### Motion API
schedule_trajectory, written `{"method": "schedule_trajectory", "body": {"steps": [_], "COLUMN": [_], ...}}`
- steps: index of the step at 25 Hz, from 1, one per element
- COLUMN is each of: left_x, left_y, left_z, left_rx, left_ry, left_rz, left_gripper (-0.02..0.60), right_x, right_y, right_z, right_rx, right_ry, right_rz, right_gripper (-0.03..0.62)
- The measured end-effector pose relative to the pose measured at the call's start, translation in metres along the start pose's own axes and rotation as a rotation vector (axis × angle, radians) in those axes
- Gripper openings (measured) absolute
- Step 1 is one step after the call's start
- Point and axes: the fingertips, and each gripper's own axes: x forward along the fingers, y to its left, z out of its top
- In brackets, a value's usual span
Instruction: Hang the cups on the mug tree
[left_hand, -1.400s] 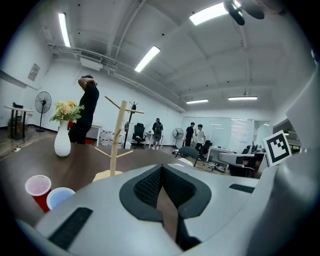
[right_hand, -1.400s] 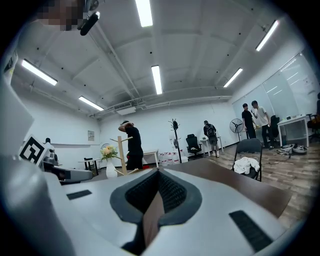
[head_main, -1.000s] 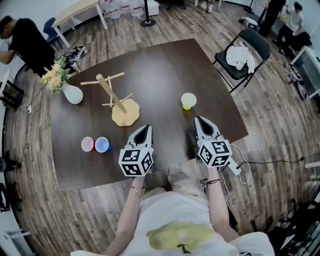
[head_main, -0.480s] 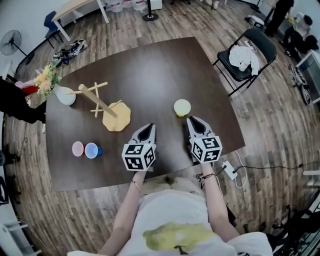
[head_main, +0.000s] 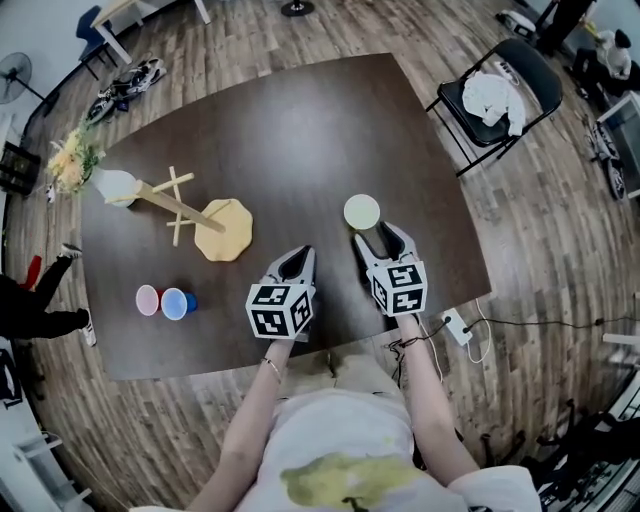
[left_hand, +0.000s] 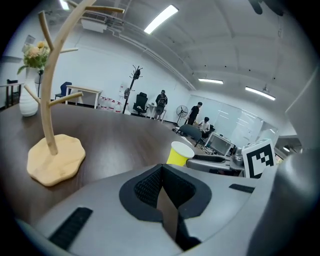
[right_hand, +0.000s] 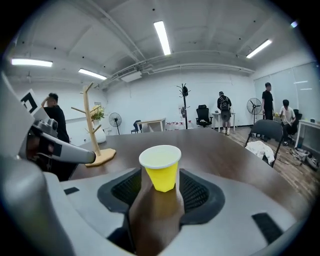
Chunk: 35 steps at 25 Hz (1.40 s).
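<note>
One yellow cup (right_hand: 160, 167) stands upright, mouth up, long axis vertical, just ahead of your right gripper's (head_main: 378, 236) opening fingers and centred on their gap; the pads don't press it. Your forearms reach forward side by side over the table (head_main: 300, 130). Your left gripper's (head_main: 297, 256) fingers are closed together on nothing. The mug tree (head_main: 225, 230) stands well to their left, its top cut off in the left gripper view.
</note>
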Motion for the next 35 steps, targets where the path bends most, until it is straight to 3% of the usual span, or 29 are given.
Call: {"method": "schedule_trajectory", "body": {"steps": [6, 10, 25, 35], "left_x": [0.007, 0.008, 0.0, -0.018], "left_y": [0.003, 0.006, 0.017, 0.029], "left_z": [-0.003, -0.003, -0.003, 0.003], "left_rx": [-0.022, -0.035, -0.076, -0.091], "left_ry": [0.013, 0.015, -0.015, -0.071], "left_rz": [0.001, 0.01, 0.06, 0.089], "left_gripper": [0.017, 0.017, 0.017, 0.017], "right_x": [0.02, 0.035, 0.051, 0.049], "right_y": [-0.001, 0.001, 0.009, 0.029], "right_z": [-0.002, -0.003, 0.003, 0.029], "right_rx": [-0.063, -0.13, -0.186, -0.235], "right_ry": [0.021, 0.048, 0.04, -0.003], "right_rz": [0.008, 0.019, 0.047, 0.061], "right_gripper": [0.302, 0.327, 0.31, 0.302]}}
